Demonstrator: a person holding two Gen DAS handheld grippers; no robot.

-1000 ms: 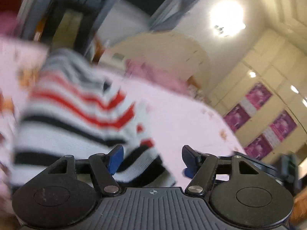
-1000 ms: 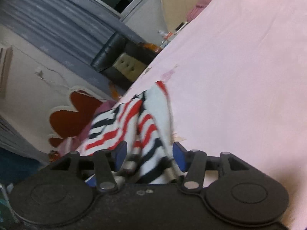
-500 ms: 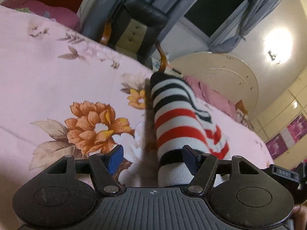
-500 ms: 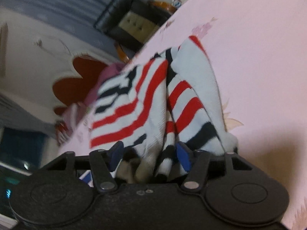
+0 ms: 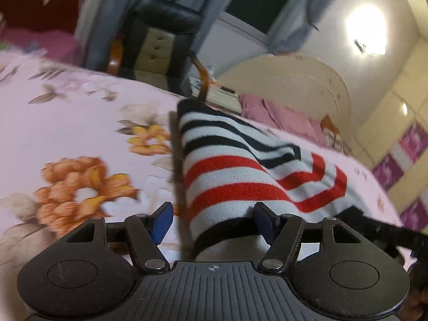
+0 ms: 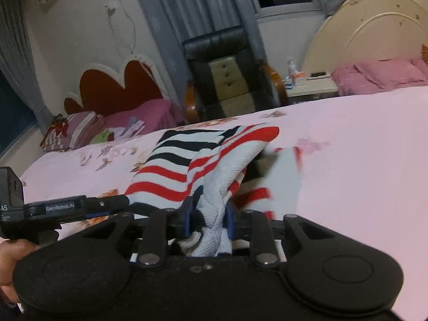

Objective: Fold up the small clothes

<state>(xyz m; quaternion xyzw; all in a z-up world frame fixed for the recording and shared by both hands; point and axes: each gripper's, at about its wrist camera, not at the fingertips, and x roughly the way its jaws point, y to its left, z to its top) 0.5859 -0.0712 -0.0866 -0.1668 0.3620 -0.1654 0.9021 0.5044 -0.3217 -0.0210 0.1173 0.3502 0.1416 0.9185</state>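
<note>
Right claw (image 6: 206,220) has just been closing and now pinches a bunched edge of the striped sweater (image 6: 184,168), which lies on the pink bed (image 6: 361,160); left claw (image 5: 214,222) gapes around its sleeve, pads apart

White knitted garment with red and black stripes (image 5: 227,176) lies on pink floral bedsheet (image 5: 80,133), partly folded and bunched. Left-wrist view: rolled sleeve-like part runs from 6 o'clock up toward 12, black stripes at far end, red nearer, black band at near hem; flatter striped part spreads toward 3 o'clock. Right-wrist view: garment (image 6: 187,165) at centre, near edge gathered into twisted wad at 6 o'clock.
</note>
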